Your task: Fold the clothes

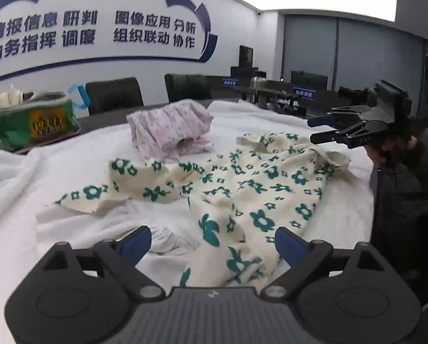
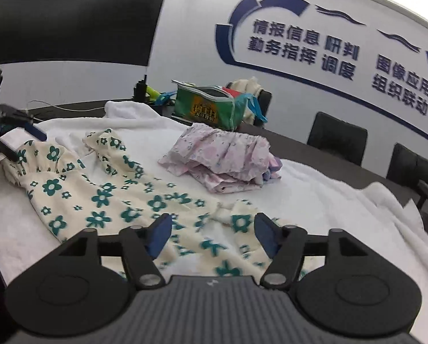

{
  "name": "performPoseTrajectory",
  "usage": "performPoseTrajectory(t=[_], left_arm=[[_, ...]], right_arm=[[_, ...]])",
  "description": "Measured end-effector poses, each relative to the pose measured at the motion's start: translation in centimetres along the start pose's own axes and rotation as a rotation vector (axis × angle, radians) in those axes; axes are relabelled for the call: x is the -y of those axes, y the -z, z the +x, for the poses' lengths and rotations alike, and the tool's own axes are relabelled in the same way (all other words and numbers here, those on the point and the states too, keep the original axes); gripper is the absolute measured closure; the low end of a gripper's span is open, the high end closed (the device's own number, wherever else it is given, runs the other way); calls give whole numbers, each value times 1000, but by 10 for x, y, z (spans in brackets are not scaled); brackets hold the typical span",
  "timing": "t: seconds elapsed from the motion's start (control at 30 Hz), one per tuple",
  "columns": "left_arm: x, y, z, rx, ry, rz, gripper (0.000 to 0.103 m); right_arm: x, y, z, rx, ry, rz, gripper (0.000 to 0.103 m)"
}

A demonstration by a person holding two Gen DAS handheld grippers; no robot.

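A cream garment with green flowers lies spread and rumpled on the white towel that covers the table. My left gripper is open just above one end of it, and cloth lies between the wide blue pads without being pinched. In the right wrist view the same garment runs from near to far left. My right gripper hangs open over its near end. From the left wrist view, the right gripper is in a hand, raised above the garment's far end. The left gripper shows at the far left.
A folded pink floral garment sits on the towel beyond the flowered one. A green bag stuffed with cloth stands at the table's far edge. Dark chairs line the wall. A person's dark sleeve is at the right.
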State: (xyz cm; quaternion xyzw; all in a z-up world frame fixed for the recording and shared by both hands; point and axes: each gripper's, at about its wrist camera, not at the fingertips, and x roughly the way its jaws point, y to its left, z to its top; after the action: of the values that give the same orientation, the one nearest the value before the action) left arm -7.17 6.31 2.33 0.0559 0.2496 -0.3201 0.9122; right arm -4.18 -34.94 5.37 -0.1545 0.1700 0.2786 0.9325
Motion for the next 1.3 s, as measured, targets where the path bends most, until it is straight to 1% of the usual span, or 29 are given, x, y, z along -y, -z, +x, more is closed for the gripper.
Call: performPoseTrajectory(t=[0.03, 0.1, 0.17, 0.23, 0.27, 0.3, 0.37, 0.43, 0.53, 0.57, 0.83, 0.97, 1.3], left_arm=[[-4, -2, 2, -4, -1, -22, 10], [-15, -8, 5, -9, 9, -58, 10], [-27, -22, 8, -15, 7, -103, 8], [-39, -31, 18, -25, -8, -127, 1], [-43, -33, 26, -43, -35, -114, 1], [-45, -32, 34, -73, -69, -97, 1], [-46, -27, 48, -139, -131, -72, 1], [-47, -17, 56, -185, -159, -72, 0], [-43, -7, 56, -164, -189, -28, 0], [-42, -6, 54, -165, -191, -25, 0], [-43, -6, 51, -166, -183, -40, 0], [-43, -7, 52, -167, -183, -42, 0], [-44, -5, 51, -167, -183, -43, 0]], right_arm=[[-11, 0, 6, -4, 32, 29, 37], [-30, -2, 19, -27, 41, 77, 37], [-44, -1, 29, -44, -6, 89, 37], [-53, -3, 41, -73, -14, 87, 34], [-54, -4, 45, -79, -16, 92, 30], [-54, -4, 51, -87, -22, 109, 28], [-52, -1, 62, -97, -29, 161, 28], [-51, 3, 71, -106, -21, 194, 28], [-52, 7, 77, -140, 5, 208, 27], [-53, 8, 78, -145, 9, 209, 24], [-60, 8, 88, -204, 41, 173, 15], [-55, 9, 88, -209, 56, 209, 9], [-53, 9, 89, -219, 91, 234, 6]])
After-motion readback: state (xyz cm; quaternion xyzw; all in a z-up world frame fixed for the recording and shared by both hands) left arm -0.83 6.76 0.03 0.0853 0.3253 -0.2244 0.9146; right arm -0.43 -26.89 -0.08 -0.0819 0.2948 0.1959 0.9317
